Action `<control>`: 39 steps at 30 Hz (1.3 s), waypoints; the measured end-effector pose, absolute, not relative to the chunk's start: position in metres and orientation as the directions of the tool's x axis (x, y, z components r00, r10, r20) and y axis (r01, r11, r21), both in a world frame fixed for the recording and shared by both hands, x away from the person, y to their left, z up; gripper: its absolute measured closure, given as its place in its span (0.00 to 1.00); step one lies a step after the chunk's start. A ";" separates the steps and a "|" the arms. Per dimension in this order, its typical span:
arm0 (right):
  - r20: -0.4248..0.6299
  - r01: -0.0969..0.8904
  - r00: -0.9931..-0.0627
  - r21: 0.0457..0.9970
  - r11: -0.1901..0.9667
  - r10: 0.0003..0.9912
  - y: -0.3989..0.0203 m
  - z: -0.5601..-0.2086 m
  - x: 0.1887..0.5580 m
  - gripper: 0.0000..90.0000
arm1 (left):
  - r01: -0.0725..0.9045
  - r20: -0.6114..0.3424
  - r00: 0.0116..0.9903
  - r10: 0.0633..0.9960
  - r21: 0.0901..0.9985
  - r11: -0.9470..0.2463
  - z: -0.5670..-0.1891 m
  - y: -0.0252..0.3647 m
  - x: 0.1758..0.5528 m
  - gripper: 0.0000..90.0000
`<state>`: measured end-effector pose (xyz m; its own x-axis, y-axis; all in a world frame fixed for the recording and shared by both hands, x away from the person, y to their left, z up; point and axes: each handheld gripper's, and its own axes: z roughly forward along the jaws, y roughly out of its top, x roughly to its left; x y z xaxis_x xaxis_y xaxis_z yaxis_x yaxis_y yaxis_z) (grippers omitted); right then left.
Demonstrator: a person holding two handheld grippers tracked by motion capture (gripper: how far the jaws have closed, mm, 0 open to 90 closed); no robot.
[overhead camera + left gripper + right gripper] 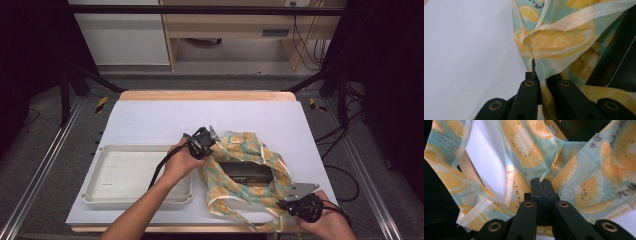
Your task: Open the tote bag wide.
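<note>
While the left tool [212, 137] pinches the far edge of the lemon cloth [250, 192], the right tool [285, 204] pinches its near corner, likely so the 2 can wrap it around the black box [245, 172]. It lies on the white worktop [150, 125], beside the tray [135, 172].

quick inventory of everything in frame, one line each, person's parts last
Lemon-print teal and yellow cloth bag: 1, spread on the table right of centre, gripped at two edges.
Black box: 1, lying inside the cloth bag.
Off-white plastic tray: 1, on the table's left front.
White table top: 1, wooden edge at the back.
Left gripper: black, shut on the bag's upper left edge.
Right gripper: black, shut on the bag's near right fabric.
Forearms: 2, entering from the bottom.
</note>
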<state>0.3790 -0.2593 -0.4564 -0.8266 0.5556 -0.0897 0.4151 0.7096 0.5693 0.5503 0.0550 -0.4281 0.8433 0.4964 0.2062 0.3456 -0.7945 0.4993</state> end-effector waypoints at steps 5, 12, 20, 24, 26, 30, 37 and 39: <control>-0.093 0.411 -0.828 0.568 0.713 0.552 -0.260 -0.456 0.378 1.00 | 0.352 0.186 0.848 0.496 0.501 -0.790 -0.428 0.057 0.552 1.00; -0.104 0.413 -0.819 0.577 0.705 0.565 -0.262 -0.455 0.375 1.00 | 0.361 0.189 0.841 0.507 0.503 -0.786 -0.426 0.058 0.554 1.00; -0.091 0.419 -0.829 0.552 0.721 0.552 -0.263 -0.453 0.371 1.00 | 0.390 0.154 0.835 0.528 0.511 -0.766 -0.428 0.065 0.563 1.00; -0.088 0.410 -0.839 0.544 0.732 0.536 -0.260 -0.453 0.370 1.00 | 0.392 0.159 0.833 0.529 0.504 -0.769 -0.427 0.066 0.565 1.00; -0.090 0.412 -0.839 0.540 0.734 0.537 -0.259 -0.453 0.370 1.00 | 0.406 0.165 0.822 0.545 0.501 -0.764 -0.428 0.067 0.567 1.00; -0.089 0.412 -0.840 0.537 0.736 0.535 -0.261 -0.453 0.369 1.00 | 0.397 0.164 0.829 0.534 0.500 -0.769 -0.428 0.068 0.567 1.00; -0.100 0.410 -0.811 0.605 0.682 0.577 -0.264 -0.446 0.373 0.91 | 0.339 0.189 0.844 0.501 0.537 -0.773 -0.411 0.076 0.542 0.86; -0.120 0.398 -0.801 0.625 0.671 0.587 -0.262 -0.442 0.373 0.83 | 0.320 0.206 0.837 0.507 0.567 -0.759 -0.402 0.080 0.534 0.76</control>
